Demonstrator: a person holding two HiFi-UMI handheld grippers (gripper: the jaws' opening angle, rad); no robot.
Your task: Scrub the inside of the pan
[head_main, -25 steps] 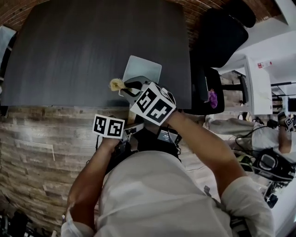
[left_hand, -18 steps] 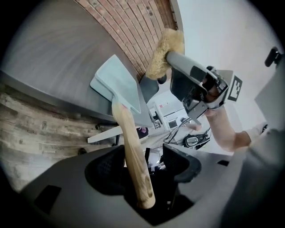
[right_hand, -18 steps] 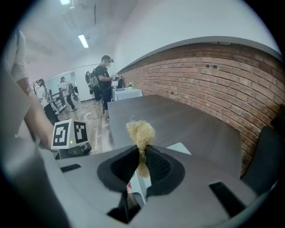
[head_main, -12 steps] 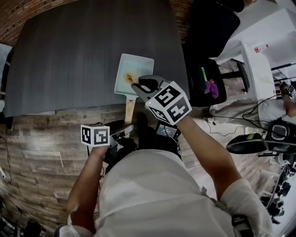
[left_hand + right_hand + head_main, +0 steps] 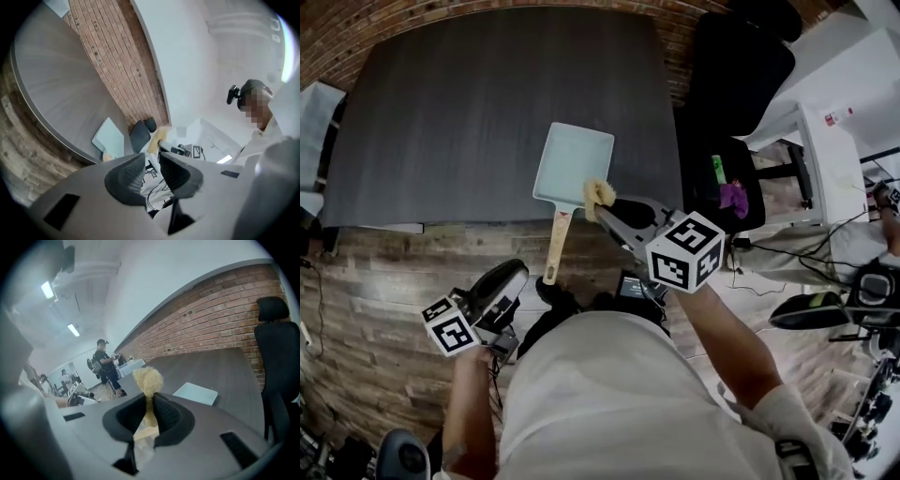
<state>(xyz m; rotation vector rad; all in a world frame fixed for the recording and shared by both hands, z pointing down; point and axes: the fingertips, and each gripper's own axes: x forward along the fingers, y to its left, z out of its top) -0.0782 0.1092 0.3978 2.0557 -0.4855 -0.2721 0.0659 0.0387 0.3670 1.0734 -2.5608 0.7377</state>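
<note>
Scrubber (image 5: 600, 193) is pinched in right gripper (image 5: 612, 208), jaws tight on its thin stem, pale fuzzy head poking out past the tips. Pan (image 5: 572, 161) sits flat on dark table (image 5: 441, 122) near the front edge, its wooden handle (image 5: 554, 246) hanging out over the edge toward me. In head view the fuzzy head lies over the pan's near right corner, but right gripper view shows it up in the air w/ the pan lower and ahead, so I read it as above the pan, not touching. Left gripper (image 5: 508, 274) is low and off to the left, well apart from the handle. Its jaws have just been closing, now a narrow gap, nothing btwn them. My call: approach step, no scrubbing contact at this instant. Next move needs right gripper to tip down and set the head on the pan floor, inside the rim. Prob. want left on the handle first, since the pan looks light and could skid under strokes.
</note>
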